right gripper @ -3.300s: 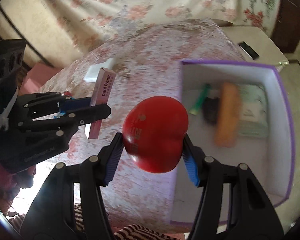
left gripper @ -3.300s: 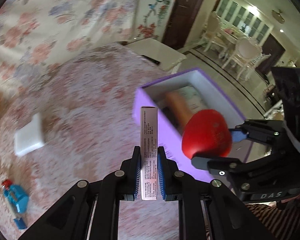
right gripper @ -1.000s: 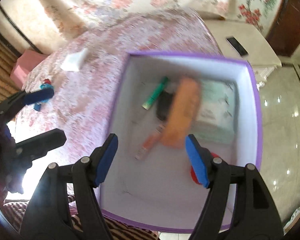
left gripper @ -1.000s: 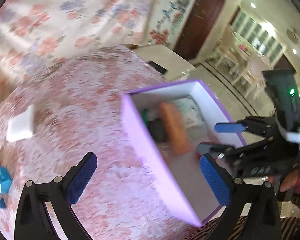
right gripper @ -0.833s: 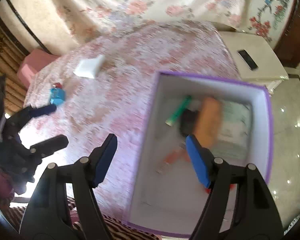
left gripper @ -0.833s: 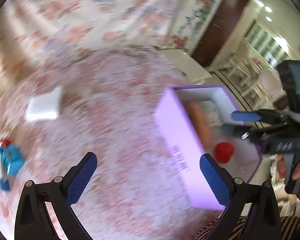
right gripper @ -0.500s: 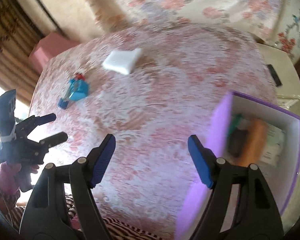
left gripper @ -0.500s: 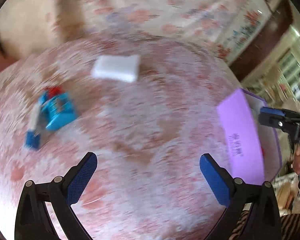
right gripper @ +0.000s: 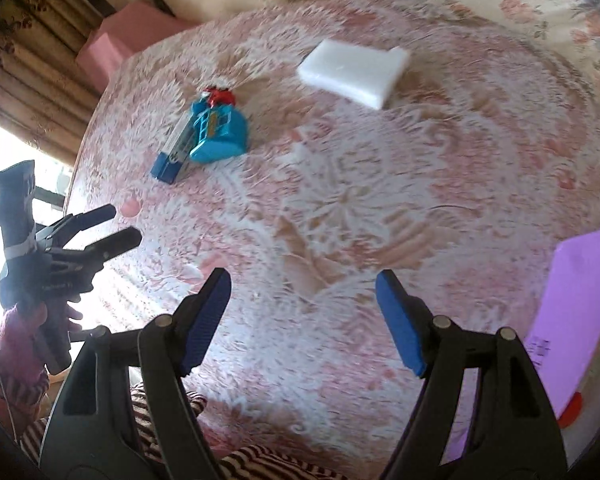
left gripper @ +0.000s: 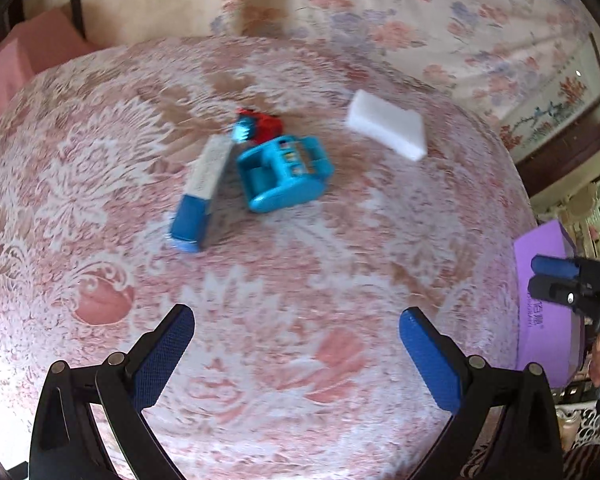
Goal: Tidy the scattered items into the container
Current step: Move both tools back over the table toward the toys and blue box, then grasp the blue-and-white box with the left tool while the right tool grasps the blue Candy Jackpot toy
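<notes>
Pink lace cloth (left gripper: 300, 280) covers the round table where three items lie loose: a blue toy (left gripper: 284, 174) with a red part at its top end, a blue-and-white box (left gripper: 200, 192) lying touching the toy's side, and a white sponge (left gripper: 386, 130) apart from both, nearer the floral curtain (left gripper: 420, 20). Both grippers hang over the table, pointing steeply down. The left gripper (left gripper: 296, 344) has its blue pads spread wide with nothing but cloth between them; the toy and box sit beyond its fingertips. The right gripper (right gripper: 304, 316) also stands apart and empty over bare lace, its jaws about half spread, with the sponge (right gripper: 352, 72) and toy (right gripper: 218, 130) well beyond it. The purple container (right gripper: 576, 320) shows only at the frame's right edge, one wall in view and a red object (right gripper: 570, 416) visible at its lower corner. A hand in a dark pink sleeve (right gripper: 16, 344) holds the left gripper at the table's left rim, near a bright window.
</notes>
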A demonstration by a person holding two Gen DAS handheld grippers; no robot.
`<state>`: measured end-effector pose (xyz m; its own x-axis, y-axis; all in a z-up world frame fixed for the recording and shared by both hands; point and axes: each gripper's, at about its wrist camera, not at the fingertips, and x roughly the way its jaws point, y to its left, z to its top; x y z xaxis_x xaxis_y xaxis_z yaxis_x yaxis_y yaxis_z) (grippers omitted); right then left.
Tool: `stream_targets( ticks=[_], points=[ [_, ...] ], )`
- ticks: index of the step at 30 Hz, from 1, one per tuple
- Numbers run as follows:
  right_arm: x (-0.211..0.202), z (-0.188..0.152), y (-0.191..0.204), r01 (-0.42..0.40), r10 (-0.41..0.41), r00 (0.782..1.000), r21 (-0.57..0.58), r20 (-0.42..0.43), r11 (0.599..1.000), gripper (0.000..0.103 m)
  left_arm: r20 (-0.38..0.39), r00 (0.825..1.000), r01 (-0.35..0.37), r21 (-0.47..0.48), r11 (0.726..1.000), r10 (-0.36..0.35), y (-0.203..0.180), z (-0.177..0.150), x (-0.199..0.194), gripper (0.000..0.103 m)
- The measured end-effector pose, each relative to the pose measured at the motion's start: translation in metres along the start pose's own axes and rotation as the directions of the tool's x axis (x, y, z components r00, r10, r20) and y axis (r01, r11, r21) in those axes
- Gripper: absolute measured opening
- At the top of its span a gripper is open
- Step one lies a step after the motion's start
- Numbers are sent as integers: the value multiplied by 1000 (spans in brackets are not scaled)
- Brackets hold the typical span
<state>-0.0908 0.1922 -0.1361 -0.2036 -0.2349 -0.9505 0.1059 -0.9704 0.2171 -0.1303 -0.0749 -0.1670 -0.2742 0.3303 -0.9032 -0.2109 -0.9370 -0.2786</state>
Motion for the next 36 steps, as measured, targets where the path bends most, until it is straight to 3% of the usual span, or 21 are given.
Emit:
stream_targets(
  ticks=[7,20,27,36],
  points=[
    [43,10,27,-14,17,997,47,-75,999,77,-15,1000,-5,11,1000,5,31,12,16,103],
    [69,50,61,7,-2,996,61,-84,998,77,-36,998,-50,59,997,52,66,63,60,103],
    [94,83,73,11,-9,999,33,-54,999,77,-78,986,-135,160,978,149,70,71,86,103],
    [116,111,86,-24,25,999,54,-23,998,77,-98,986,-114,174,978,132,75,74,100,103]
  ],
)
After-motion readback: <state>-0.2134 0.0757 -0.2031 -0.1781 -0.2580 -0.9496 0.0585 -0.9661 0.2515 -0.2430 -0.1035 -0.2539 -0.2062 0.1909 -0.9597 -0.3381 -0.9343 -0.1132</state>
